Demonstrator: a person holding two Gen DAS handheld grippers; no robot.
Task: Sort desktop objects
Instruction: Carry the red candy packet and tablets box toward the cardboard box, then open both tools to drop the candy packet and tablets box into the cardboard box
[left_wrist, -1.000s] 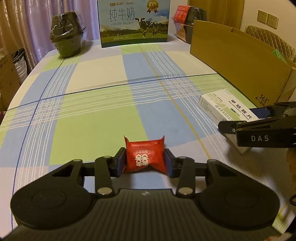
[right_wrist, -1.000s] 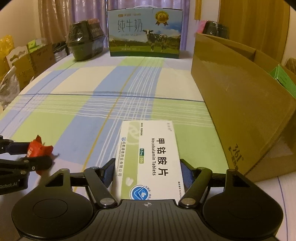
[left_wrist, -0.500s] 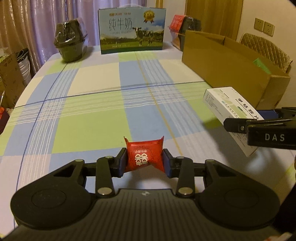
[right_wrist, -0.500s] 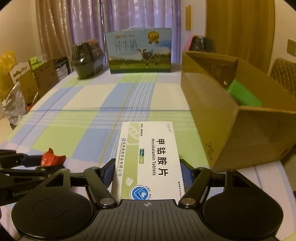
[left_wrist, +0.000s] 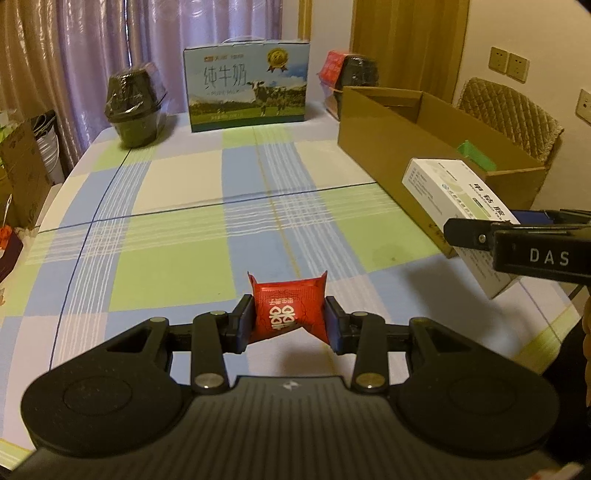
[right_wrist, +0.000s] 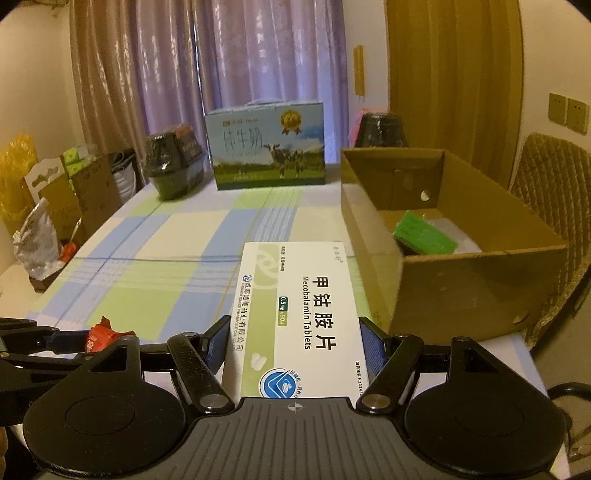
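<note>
My left gripper (left_wrist: 289, 318) is shut on a red candy packet (left_wrist: 289, 310) and holds it above the checked tablecloth (left_wrist: 177, 229). My right gripper (right_wrist: 293, 341) is shut on a white tablet box (right_wrist: 299, 314), lifted off the table; the same tablet box (left_wrist: 454, 206) shows at the right of the left wrist view. An open cardboard box (right_wrist: 476, 273) stands to the right, with a green item (right_wrist: 424, 234) lying inside. In the right wrist view the candy packet (right_wrist: 99, 336) appears at the lower left in the left gripper.
A milk carton case (left_wrist: 247, 88) stands at the far table edge between two wrapped dark pots (left_wrist: 135, 105) (left_wrist: 356, 75). A wicker chair (right_wrist: 550, 206) sits behind the cardboard box. Bags and cartons (right_wrist: 44, 206) crowd the floor at the left.
Both grippers have risen with their loads, so the cardboard box's inside now shows. The tablet box sits higher and nearer the cardboard box's front corner.
</note>
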